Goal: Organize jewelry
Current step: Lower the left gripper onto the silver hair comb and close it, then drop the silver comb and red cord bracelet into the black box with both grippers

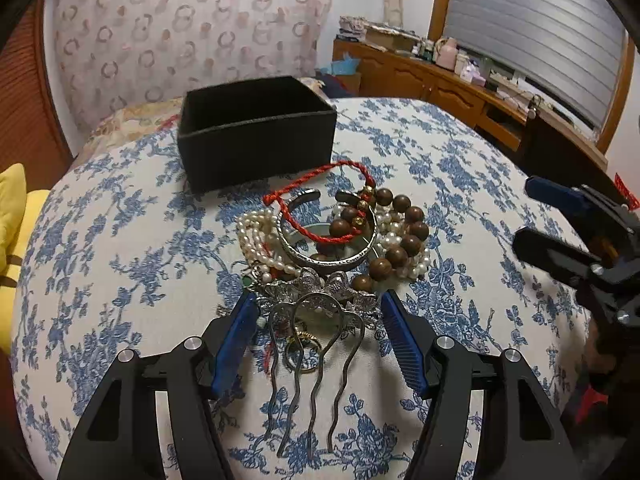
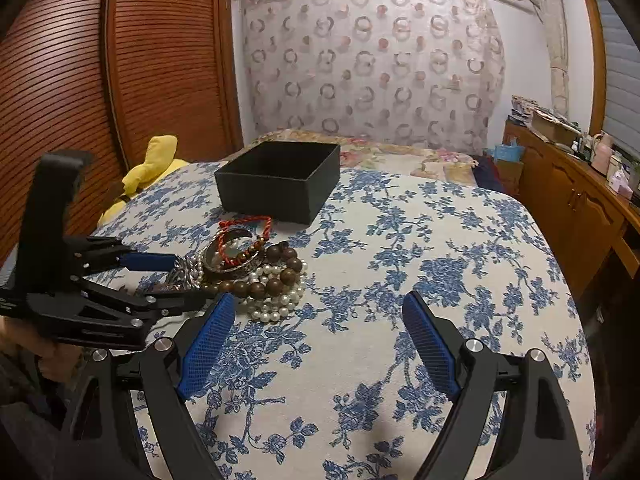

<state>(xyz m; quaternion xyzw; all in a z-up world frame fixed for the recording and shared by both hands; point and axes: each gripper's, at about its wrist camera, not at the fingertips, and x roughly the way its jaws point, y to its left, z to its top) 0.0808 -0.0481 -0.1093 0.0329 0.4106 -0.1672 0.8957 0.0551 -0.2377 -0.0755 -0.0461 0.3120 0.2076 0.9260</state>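
A pile of jewelry lies on the blue-flowered cloth: a silver hair comb (image 1: 316,344), a silver bangle (image 1: 328,248), a red cord bracelet (image 1: 320,196), brown wooden beads (image 1: 404,232) and pearls (image 1: 256,236). Behind it stands an empty black box (image 1: 256,128), also in the right wrist view (image 2: 280,180). My left gripper (image 1: 320,308) is open, its blue pads on either side of the comb's ornate top. My right gripper (image 2: 320,308) is open and empty over bare cloth, right of the pile (image 2: 256,272).
The bed's cloth (image 2: 440,280) stretches to the right. A yellow cushion (image 2: 152,164) lies at the left edge by a wooden slatted door. A wooden cabinet (image 2: 580,200) with clutter runs along the right wall. A patterned curtain hangs behind.
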